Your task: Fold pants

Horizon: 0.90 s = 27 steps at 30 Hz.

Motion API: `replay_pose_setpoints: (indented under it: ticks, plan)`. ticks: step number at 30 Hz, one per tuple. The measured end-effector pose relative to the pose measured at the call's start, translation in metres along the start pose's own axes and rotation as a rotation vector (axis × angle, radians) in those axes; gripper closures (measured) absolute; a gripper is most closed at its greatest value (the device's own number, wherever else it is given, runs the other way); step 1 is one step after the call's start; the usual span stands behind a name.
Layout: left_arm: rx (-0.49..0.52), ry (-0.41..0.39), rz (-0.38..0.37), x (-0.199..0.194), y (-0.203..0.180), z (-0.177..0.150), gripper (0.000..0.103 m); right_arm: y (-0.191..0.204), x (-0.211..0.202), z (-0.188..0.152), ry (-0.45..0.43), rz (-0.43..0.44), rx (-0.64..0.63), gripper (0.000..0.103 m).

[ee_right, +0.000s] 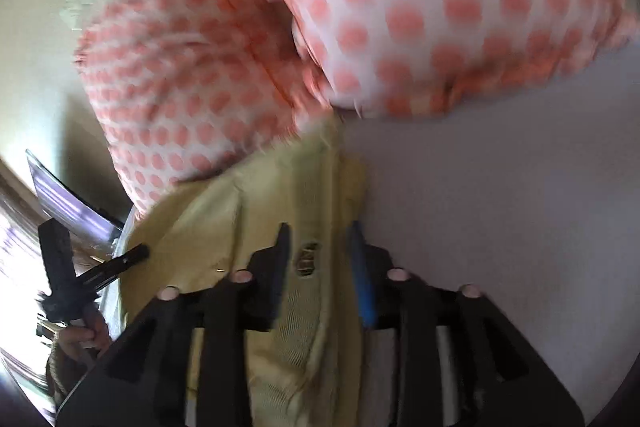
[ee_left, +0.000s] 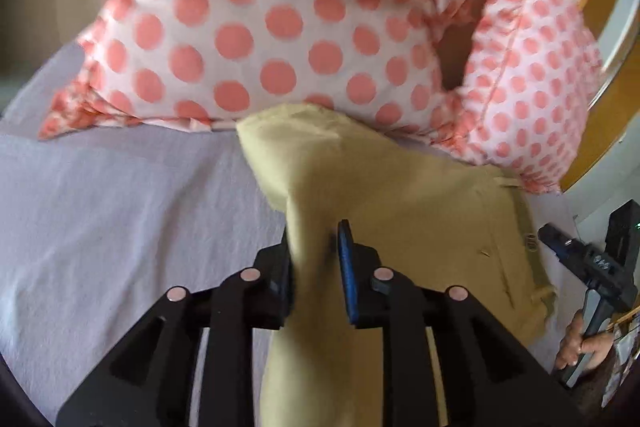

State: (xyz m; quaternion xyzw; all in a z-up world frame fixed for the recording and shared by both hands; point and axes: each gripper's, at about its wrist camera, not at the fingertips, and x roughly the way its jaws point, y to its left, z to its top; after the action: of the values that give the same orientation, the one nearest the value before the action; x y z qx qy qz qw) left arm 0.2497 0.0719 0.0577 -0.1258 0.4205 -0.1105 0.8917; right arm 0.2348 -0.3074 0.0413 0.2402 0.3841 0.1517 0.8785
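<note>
Pants (ee_left: 360, 187) mid-frame on bed (ee_left: 120, 207), bunched against dotted pillows (ee_left: 260, 27), pinched by left tongs (ee_left: 316, 267) and right tongs (ee_right: 320, 267) at the waistband, likely to lift and straighten for folding.

Two white pillows (ee_left: 256, 27) with pink polka dots, propped side by side. Beneath them, lavender bedsheet (ee_left: 120, 211). Wooden frame (ee_left: 600, 99) behind.

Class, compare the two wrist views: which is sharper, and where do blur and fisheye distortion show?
Left wrist view: sharper, the polka-dot pillow only slightly soft, dark lens rim at the corners. Right wrist view: motion-smeared, pillow dots and pants streaked, edges bowed, bright washed-out patch at left.
</note>
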Motion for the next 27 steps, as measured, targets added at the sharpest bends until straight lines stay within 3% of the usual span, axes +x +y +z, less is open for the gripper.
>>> replay_pose_setpoints:
  ticks: [2, 4, 6, 8, 9, 11, 12, 14, 15, 17, 18, 20, 23, 25, 27]
  plan:
    - [0.006, -0.040, -0.059, -0.021, -0.006, -0.011, 0.054, 0.011, -0.016, -0.006, -0.014, 0.114, -0.011, 0.027]
    - [0.027, -0.057, -0.117, -0.032, -0.018, -0.024, 0.044, 0.022, -0.010, -0.015, 0.047, 0.195, -0.019, 0.026]
    - [0.024, -0.022, -0.145, -0.026, -0.026, -0.033, 0.035, 0.026, 0.007, -0.021, 0.116, 0.195, -0.009, 0.014]
    - [0.006, 0.029, -0.118, -0.008, -0.024, -0.038, 0.033, 0.018, 0.032, -0.026, 0.194, 0.129, 0.036, 0.013]
    - [-0.016, 0.068, -0.068, 0.002, -0.021, -0.038, 0.035, 0.014, 0.031, -0.028, 0.171, 0.128, 0.043, 0.012]
    - [-0.025, 0.085, 0.059, 0.008, -0.014, -0.039, 0.058, 0.011, 0.028, -0.027, 0.170, 0.075, 0.055, 0.012]
    - [-0.016, 0.056, 0.131, -0.001, -0.012, -0.039, 0.058, 0.013, 0.019, -0.029, 0.164, 0.042, 0.058, 0.012]
    - [-0.011, -0.021, 0.124, -0.030, -0.008, -0.044, 0.050, 0.029, -0.005, -0.040, 0.111, -0.008, -0.002, 0.010]
    - [0.007, -0.062, 0.087, -0.053, -0.010, -0.053, 0.046, 0.039, -0.019, -0.050, 0.081, -0.021, -0.056, 0.002]
    - [0.045, -0.083, 0.028, -0.075, -0.020, -0.071, 0.023, 0.058, -0.038, -0.077, 0.038, -0.056, -0.134, 0.001]
    - [0.090, -0.087, 0.010, -0.085, -0.033, -0.086, 0.020, 0.067, -0.044, -0.091, 0.023, -0.071, -0.174, 0.001]
    - [0.170, -0.088, 0.047, -0.091, -0.055, -0.115, 0.009, 0.082, -0.051, -0.126, 0.009, -0.116, -0.253, 0.001]
    - [0.271, -0.073, 0.195, -0.087, -0.074, -0.162, 0.005, 0.097, -0.044, -0.165, 0.015, -0.229, -0.317, 0.001]
    - [0.278, -0.039, 0.246, -0.076, -0.074, -0.184, 0.005, 0.098, -0.041, -0.180, 0.019, -0.270, -0.344, 0.001]
    - [0.206, -0.007, 0.230, -0.069, -0.063, -0.193, 0.005, 0.100, -0.034, -0.191, 0.031, -0.339, -0.369, 0.001]
